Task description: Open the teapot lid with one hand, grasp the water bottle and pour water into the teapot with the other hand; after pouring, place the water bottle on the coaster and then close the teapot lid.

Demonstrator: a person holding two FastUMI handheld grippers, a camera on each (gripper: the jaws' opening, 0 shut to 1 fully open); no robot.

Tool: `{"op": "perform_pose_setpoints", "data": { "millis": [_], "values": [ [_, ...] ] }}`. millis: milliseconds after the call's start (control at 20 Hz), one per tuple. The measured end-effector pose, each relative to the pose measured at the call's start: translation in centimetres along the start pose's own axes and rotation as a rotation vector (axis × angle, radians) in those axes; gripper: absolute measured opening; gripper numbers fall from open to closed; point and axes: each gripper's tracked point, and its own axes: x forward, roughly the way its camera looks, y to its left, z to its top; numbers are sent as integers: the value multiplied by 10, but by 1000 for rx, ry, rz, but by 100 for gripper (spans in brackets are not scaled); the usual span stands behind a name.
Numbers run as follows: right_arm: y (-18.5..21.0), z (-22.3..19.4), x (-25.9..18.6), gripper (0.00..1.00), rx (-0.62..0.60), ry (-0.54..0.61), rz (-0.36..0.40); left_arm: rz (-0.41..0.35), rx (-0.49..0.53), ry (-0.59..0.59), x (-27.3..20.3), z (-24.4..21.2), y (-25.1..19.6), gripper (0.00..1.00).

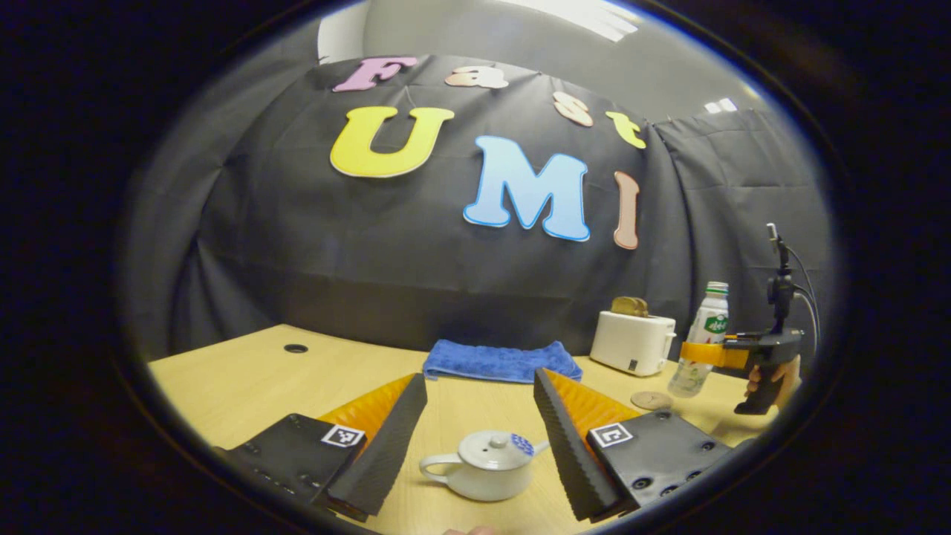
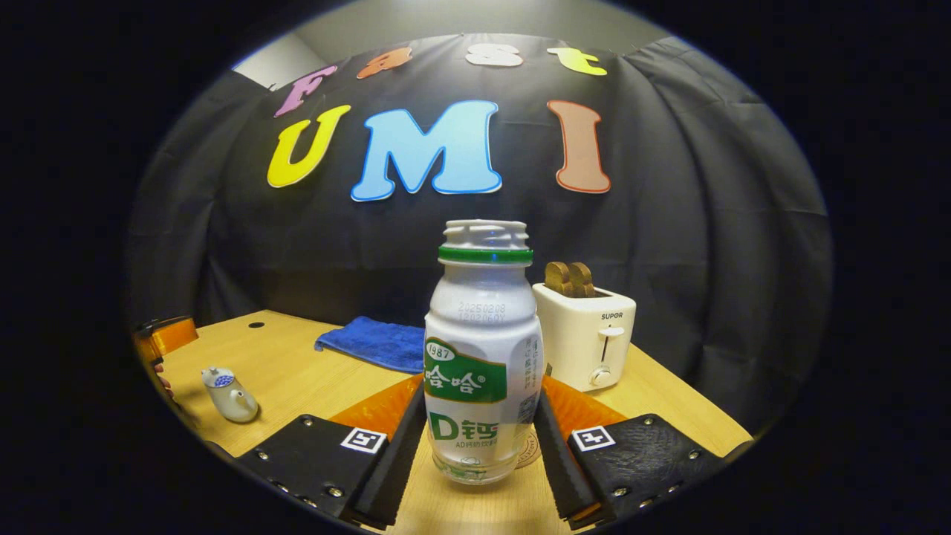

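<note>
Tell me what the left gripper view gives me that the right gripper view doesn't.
Left gripper view: the open left claw straddling the teapot, lid on, and a hand holding the right claw from the side. Right gripper view: that claw's fingers pressing both sides of the bottle, its mouth uncapped, and the toaster's lever. Both: teapot, bottle, towel, toaster, coaster, table.
</note>
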Motion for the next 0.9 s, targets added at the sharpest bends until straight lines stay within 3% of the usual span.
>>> {"op": "perform_pose_setpoints", "data": {
  "millis": [300, 900],
  "values": [
    [-23, -25, 45, 76, -19, 63, -35, 8, -13, -6, -1, -1, 5, 96],
    [-18, -40, 65, 76, -24, 67, -33, 9, -14, -2, -1, -3, 2, 96]
  ]
}}
